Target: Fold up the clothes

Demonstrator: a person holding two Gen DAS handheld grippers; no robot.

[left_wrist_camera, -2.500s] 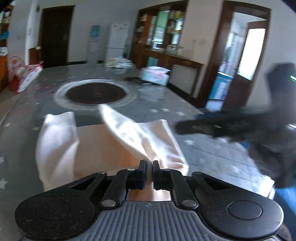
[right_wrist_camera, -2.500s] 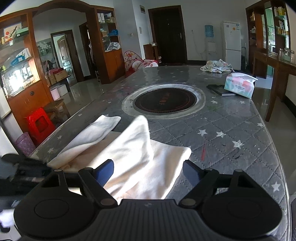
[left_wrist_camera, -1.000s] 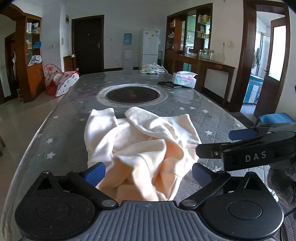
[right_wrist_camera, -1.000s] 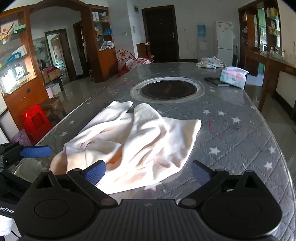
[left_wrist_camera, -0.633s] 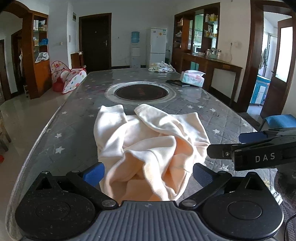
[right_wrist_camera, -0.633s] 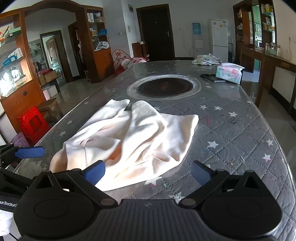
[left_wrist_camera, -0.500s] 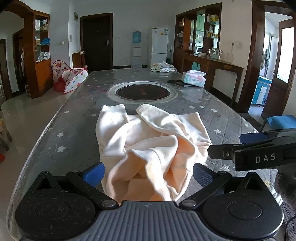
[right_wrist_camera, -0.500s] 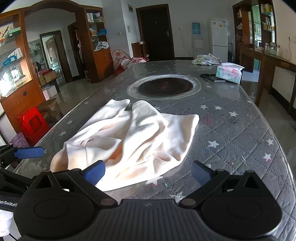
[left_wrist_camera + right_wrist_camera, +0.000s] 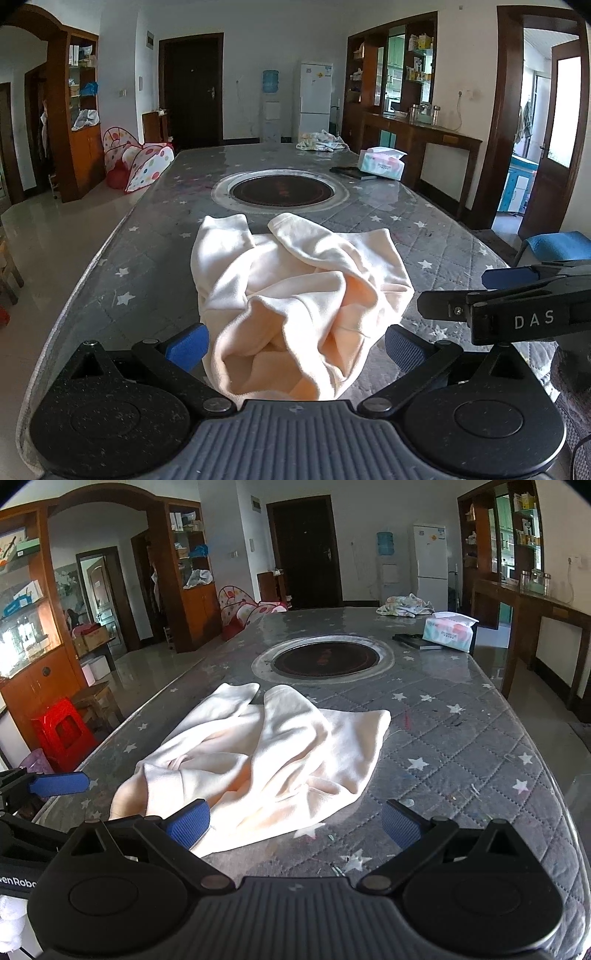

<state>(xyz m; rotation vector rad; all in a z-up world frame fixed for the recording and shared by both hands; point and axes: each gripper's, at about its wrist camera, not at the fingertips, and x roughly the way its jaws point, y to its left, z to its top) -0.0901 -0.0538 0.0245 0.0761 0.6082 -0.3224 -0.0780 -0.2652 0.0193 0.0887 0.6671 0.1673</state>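
A cream garment [image 9: 295, 295] lies crumpled on the grey star-patterned table [image 9: 147, 258], its two sleeves pointing away from me. It also shows in the right wrist view [image 9: 266, 753]. My left gripper [image 9: 293, 345] is open and empty, just above the garment's near bunched edge. My right gripper [image 9: 293, 823] is open and empty, over the garment's near right edge. The right gripper shows at the right of the left wrist view [image 9: 509, 295]. A blue fingertip [image 9: 59, 784] of the left gripper shows at the left of the right wrist view.
A round black hotplate [image 9: 280, 190] is set in the table beyond the garment. A tissue pack [image 9: 382, 162], a dark flat item [image 9: 351, 172] and a cloth pile [image 9: 321, 140] lie at the far right. A red stool [image 9: 61, 733] stands left of the table.
The left gripper has let go of the garment and opened; the garment dropped into a crumpled heap. Both grippers have drawn back a little toward the table's near end.
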